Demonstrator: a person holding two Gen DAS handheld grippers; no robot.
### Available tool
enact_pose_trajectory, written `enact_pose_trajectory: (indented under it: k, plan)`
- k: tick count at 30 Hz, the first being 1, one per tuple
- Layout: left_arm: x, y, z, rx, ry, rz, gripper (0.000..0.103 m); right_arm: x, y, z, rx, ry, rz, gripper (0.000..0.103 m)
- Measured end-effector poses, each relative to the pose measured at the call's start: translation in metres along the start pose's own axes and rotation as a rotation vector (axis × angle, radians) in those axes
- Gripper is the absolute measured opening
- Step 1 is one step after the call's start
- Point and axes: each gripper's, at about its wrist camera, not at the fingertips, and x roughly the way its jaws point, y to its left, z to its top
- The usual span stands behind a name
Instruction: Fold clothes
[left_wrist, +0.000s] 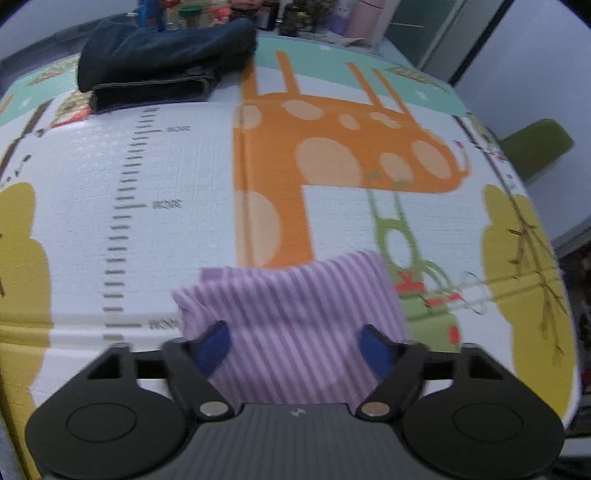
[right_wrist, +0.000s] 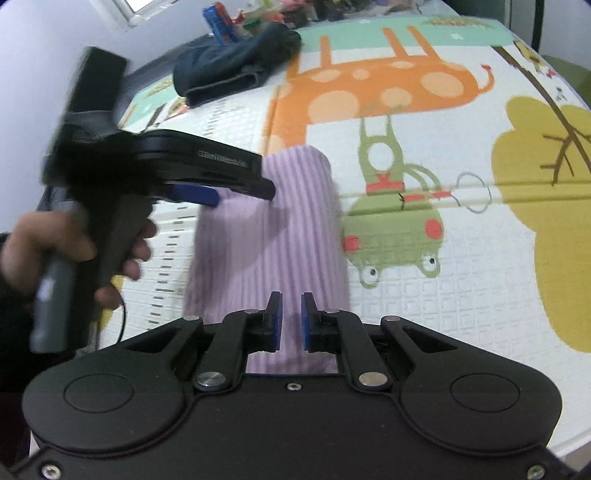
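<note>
Two hand-held grippers sit nearest. The left hand-held gripper (left_wrist: 295, 347) has its blue-padded fingers (left_wrist: 214, 349) spread wide apart, gripping nothing; a folded lilac striped garment (left_wrist: 291, 325) lies flat beneath and between them. The right hand-held gripper (right_wrist: 291, 319) has its pads nearly together with a narrow gap, nothing visibly clamped, hovering over the same garment's near end. In the right view, one hand (right_wrist: 74, 254) of the person holds the left tool's handle; that side is blurred and the sleeve is cut off. The garment rests near the front edge of the tabletop, on one cartoon play mat (left_wrist: 184, 166) printed with an orange giraffe, a green frog and a ruler scale. Toward the far left corner lies one folded dark denim garment (left_wrist: 162, 62). Behind it, along the far edge, stands a row of bottles and jars (left_wrist: 258, 14), too blurred to count.
</note>
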Motion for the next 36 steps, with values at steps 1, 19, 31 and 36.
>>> enact_pose_trajectory:
  k: [1,19,31,36]
  plan:
    - [-0.004,-0.003,-0.004,0.003,-0.011,-0.003,0.085,0.004,-0.004,0.0,0.008,0.01,0.003,0.009]
    - [-0.046,0.001,-0.084,-0.04,-0.04,-0.022,0.096,0.02,-0.018,-0.031,-0.006,0.15,0.038,0.009]
    - [-0.064,0.003,-0.119,-0.027,-0.058,-0.048,0.1,-0.017,-0.015,-0.004,-0.026,0.043,0.027,0.02]
    - [-0.063,-0.003,-0.128,-0.014,-0.043,-0.06,0.1,-0.014,0.004,0.024,-0.074,-0.009,0.04,0.021]
